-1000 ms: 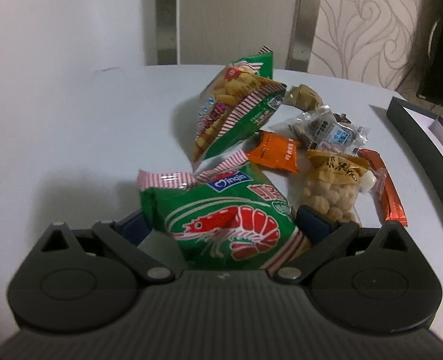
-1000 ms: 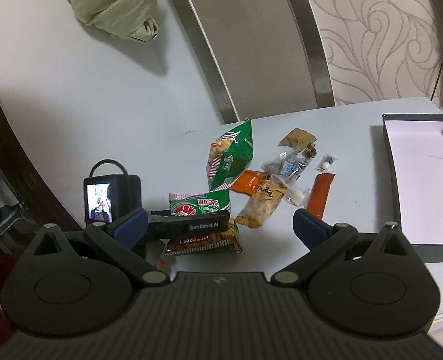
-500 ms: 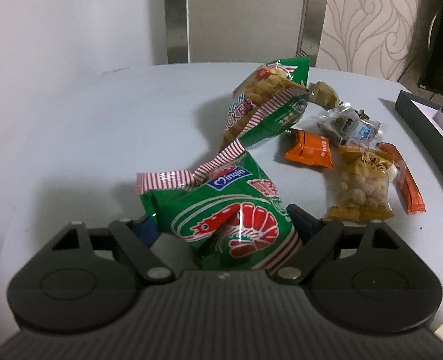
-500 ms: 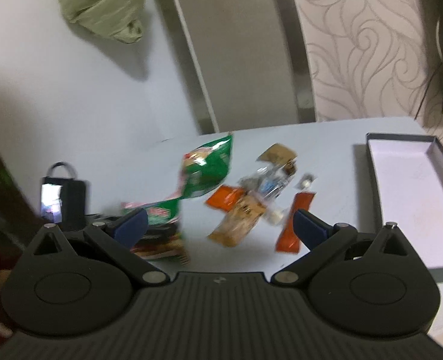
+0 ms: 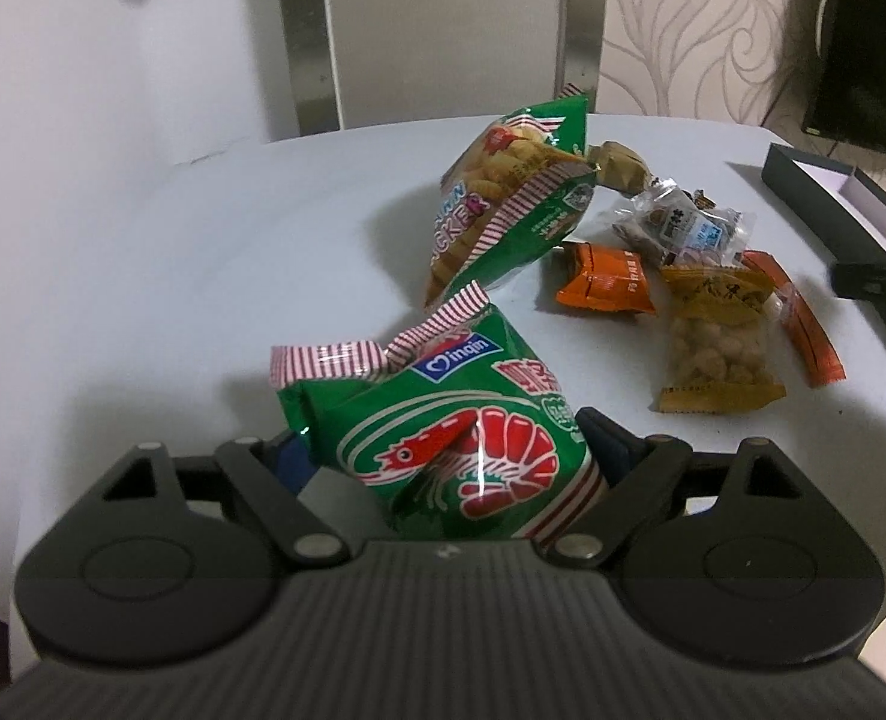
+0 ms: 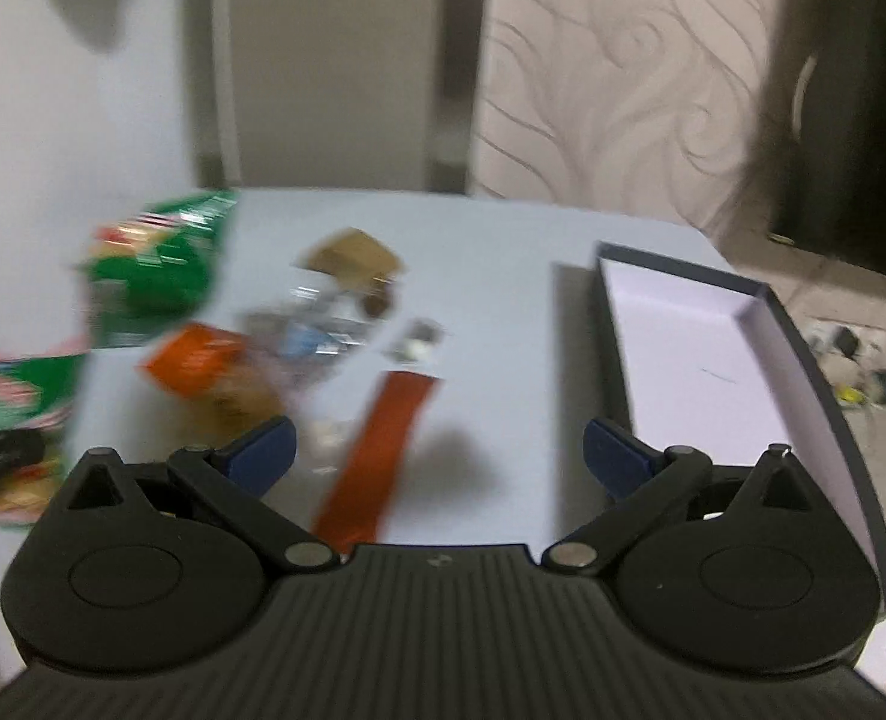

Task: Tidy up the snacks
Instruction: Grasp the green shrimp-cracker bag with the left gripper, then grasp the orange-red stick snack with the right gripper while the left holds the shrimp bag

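Observation:
My left gripper [image 5: 443, 456] is shut on a green shrimp-cracker bag [image 5: 448, 420] and holds it above the white table [image 5: 203, 276]. A second green cracker bag [image 5: 502, 204] stands tilted behind it. Beside it lie an orange packet [image 5: 604, 285], a clear bag of puffed balls [image 5: 715, 342], a long orange stick pack [image 5: 796, 318] and small wrapped sweets [image 5: 676, 222]. My right gripper [image 6: 437, 456] is open and empty, above the long orange stick pack [image 6: 383, 444]. The view is blurred.
An open dark box [image 6: 706, 354] with a pale inside lies on the table's right side; its corner also shows in the left wrist view [image 5: 826, 192]. A grey chair back [image 5: 443, 30] stands behind the table. A dark screen [image 6: 850, 120] is at far right.
My right gripper has swung right and forward, now over the stick pack near the box. My left gripper has lifted the shrimp bag and drawn it back slightly.

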`<state>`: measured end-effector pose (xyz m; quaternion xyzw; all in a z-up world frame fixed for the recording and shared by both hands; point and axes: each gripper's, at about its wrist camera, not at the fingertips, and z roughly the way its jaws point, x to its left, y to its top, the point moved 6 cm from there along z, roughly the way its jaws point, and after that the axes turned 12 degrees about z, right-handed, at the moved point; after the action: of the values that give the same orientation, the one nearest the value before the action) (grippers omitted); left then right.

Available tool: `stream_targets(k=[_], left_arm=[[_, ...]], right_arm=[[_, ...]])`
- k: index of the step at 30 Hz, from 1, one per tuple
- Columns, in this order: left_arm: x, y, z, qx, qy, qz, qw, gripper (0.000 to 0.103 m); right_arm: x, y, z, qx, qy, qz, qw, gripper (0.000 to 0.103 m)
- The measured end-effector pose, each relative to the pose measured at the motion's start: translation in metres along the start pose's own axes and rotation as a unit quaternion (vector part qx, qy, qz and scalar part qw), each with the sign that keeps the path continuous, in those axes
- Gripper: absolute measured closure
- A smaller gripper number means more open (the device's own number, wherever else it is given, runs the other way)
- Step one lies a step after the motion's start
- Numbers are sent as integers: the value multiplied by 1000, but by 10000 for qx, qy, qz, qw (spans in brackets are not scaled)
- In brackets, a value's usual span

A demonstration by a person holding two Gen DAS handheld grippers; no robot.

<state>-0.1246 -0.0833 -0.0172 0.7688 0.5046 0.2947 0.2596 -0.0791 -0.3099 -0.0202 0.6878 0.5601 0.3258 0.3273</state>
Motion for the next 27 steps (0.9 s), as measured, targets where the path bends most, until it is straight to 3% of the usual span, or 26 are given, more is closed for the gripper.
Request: stream_targets(k=[3, 5, 12, 17, 21, 27], left_arm=[[0, 0, -1, -32, -18, 84, 10000, 13], [1, -1, 0, -26, -79, 69, 9999, 12], [5, -3, 2, 6, -218, -53, 9997, 11], [5, -3, 4, -3, -238, -67, 9997, 9], [6, -5, 7, 34, -277, -156, 9995, 7], [7, -7, 7, 62, -304, -273, 9991, 5]], right_arm=[[-7, 3, 32, 157, -510, -265, 9982, 13], [-6, 2, 46, 293, -613, -324, 9972, 13], [41, -22, 39, 630, 236, -704, 9952, 13], [26, -19, 43, 673, 103, -368, 9970, 15], [9, -12, 48, 724, 21, -68, 9973, 30], [12, -13, 49, 714, 104, -18, 9974, 31]])
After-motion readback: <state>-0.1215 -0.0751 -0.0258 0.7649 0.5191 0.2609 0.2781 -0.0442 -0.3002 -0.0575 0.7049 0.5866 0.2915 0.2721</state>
